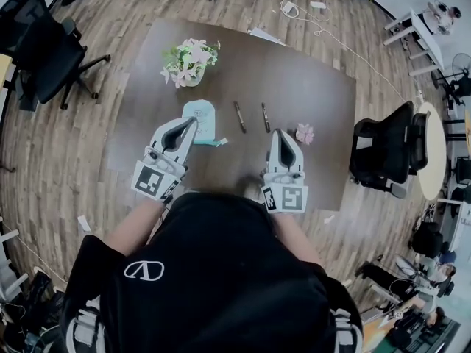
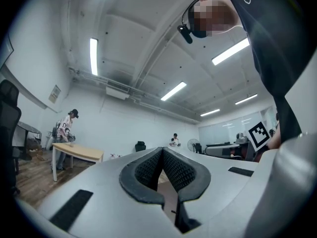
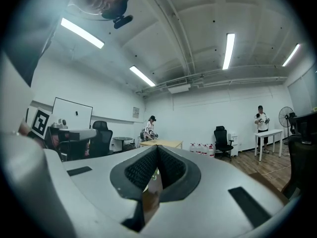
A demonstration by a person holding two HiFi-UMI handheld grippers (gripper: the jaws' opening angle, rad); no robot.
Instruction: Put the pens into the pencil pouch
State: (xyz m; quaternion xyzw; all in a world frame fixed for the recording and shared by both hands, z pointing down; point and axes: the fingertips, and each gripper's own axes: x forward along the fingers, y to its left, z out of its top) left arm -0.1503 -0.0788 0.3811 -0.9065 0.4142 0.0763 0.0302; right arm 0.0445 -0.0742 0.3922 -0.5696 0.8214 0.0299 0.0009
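— The worktop (image 1: 309,87)?
— Broad, dark, matte brown; over its near edge are the left hand-held gripper (image 1: 193,121) and the right hand-held gripper (image 1: 280,132), smooth grey shells, ribbed black pads pressed together on nothing.
— The pencil pouch (image 1: 200,115)?
— Pale teal, soft, far of the left tip; two slim dark pens (image 1: 240,116) lie right of it, apart.

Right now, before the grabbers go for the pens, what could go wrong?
1. The left pen and right pen lie flat and thin on the table. The shut right gripper could nudge one and make it roll instead of catching it.
2. The small pink flower sits close to the right pen, so it might get knocked.
3. I cannot tell if the pencil pouch is open; a pen might just push it along.
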